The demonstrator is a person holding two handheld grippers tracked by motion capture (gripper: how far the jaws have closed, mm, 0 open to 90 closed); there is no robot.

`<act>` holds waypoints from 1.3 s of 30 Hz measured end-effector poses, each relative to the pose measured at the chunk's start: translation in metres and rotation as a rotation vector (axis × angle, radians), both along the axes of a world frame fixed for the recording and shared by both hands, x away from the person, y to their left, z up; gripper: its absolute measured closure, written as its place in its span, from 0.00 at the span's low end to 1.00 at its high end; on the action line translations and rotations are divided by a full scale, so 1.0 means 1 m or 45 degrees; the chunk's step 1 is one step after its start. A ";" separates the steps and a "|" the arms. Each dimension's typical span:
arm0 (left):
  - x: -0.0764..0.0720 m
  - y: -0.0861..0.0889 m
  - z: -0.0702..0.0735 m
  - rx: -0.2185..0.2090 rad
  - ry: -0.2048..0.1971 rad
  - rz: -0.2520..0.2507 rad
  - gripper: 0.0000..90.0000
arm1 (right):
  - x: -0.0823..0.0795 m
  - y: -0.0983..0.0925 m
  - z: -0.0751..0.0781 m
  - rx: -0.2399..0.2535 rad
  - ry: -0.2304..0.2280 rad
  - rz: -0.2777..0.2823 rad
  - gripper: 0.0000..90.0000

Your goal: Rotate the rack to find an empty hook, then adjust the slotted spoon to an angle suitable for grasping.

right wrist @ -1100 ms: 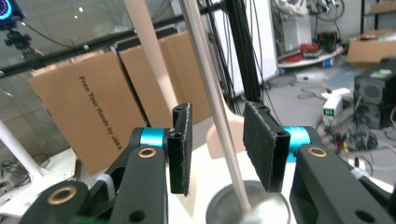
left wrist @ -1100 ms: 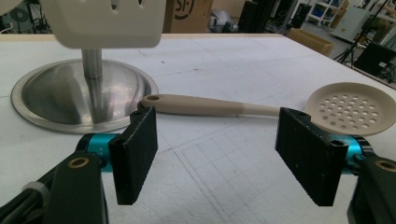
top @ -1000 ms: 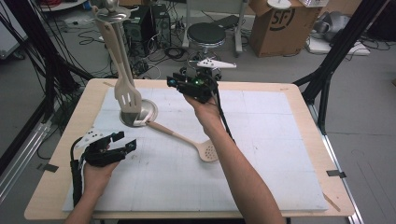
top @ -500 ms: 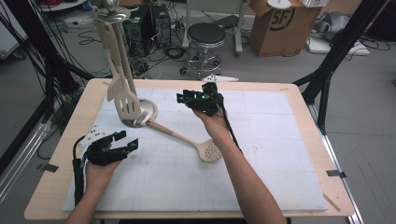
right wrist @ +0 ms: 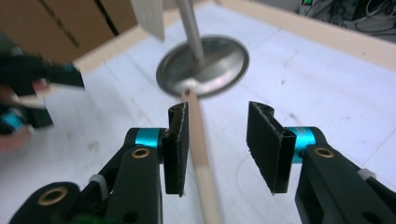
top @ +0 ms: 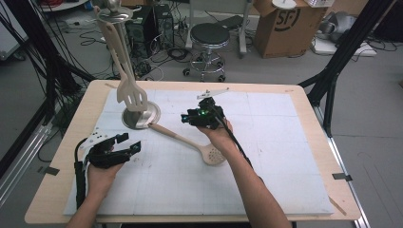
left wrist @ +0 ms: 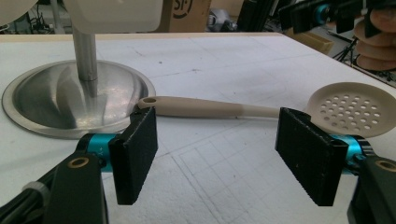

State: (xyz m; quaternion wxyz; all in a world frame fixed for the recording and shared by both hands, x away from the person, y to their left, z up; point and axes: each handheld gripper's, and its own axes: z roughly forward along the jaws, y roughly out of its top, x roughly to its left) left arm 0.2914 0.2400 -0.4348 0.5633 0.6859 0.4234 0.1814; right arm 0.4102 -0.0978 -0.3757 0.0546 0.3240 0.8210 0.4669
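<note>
Tabletop [top: 294, 156]: lying flat under a white gridded mat, giving a smooth bed off which a light utensil is likely sliding if nudged.
Stand [top: 140, 115]: resting on a round steel base at the mat's far left, carrying a slotted turner [top: 131, 93] hung from its post; probably heavy enough to be staying put.
Skimmer spoon [top: 187, 141]: lying flat on the mat, handle tip touching the stand's base, perforated bowl [top: 213, 155] pointing toward the near side; looking like light, stiff, smooth plastic, not fragile, possibly slippery.
Hold: judging the straight mid-handle [right wrist: 201, 140] best, across its narrow width, away from the thin bowl.
Right gripper [right wrist: 218, 144]: hovering over the handle, jaws standing partly open and straddling it, pads not yet pressing.
Left gripper [left wrist: 224, 154]: resting low near the mat's left edge, jaws standing wide, holding nothing.
</note>
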 end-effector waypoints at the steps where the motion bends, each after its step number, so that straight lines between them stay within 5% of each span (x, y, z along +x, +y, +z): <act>1: 0.000 0.000 0.000 -0.001 0.002 -0.001 0.34 | 0.000 0.002 -0.001 -0.014 0.002 0.012 0.65; 14: 0.000 -0.001 0.000 0.000 -0.001 -0.005 0.34 | 0.005 0.013 -0.024 -0.064 0.230 0.097 0.68; 26: 0.000 -0.002 0.001 -0.003 -0.005 -0.004 0.34 | 0.005 0.023 -0.032 -0.081 0.290 0.150 0.68; 31: 0.000 -0.003 0.001 0.000 -0.007 -0.006 0.34 | 0.006 0.033 -0.045 -0.133 0.353 0.216 0.80; 39: 0.000 -0.003 0.001 0.001 -0.003 -0.010 0.34 | 0.003 0.057 -0.065 -0.300 0.431 0.280 0.96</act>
